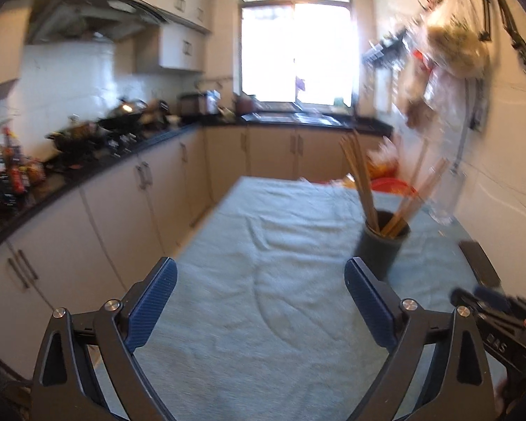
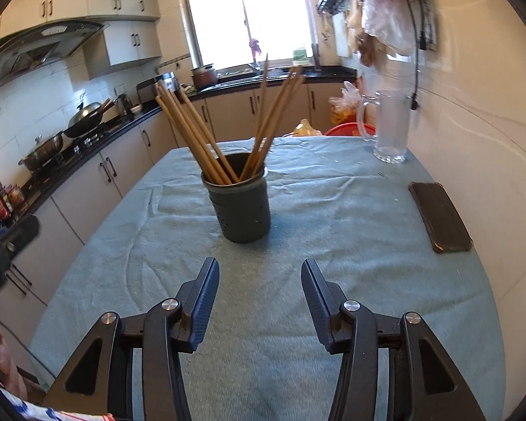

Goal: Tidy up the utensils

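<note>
**Both grippers hovering empty by the chopstick holder**

The dark grey utensil holder (image 2: 237, 203) is standing upright on the light blue tablecloth (image 2: 333, 210), with wooden chopsticks (image 2: 196, 137) fanning out of it in two bunches. The right gripper (image 2: 259, 280) is pointing at the holder from just in front, its jaws parted with only cloth between them. The left gripper (image 1: 261, 282) is spreading wide and gripping nothing; the holder is sitting just beyond its right finger. A glass pitcher (image 2: 389, 126) and a dark phone (image 2: 440, 215) are resting near the wall.
</note>
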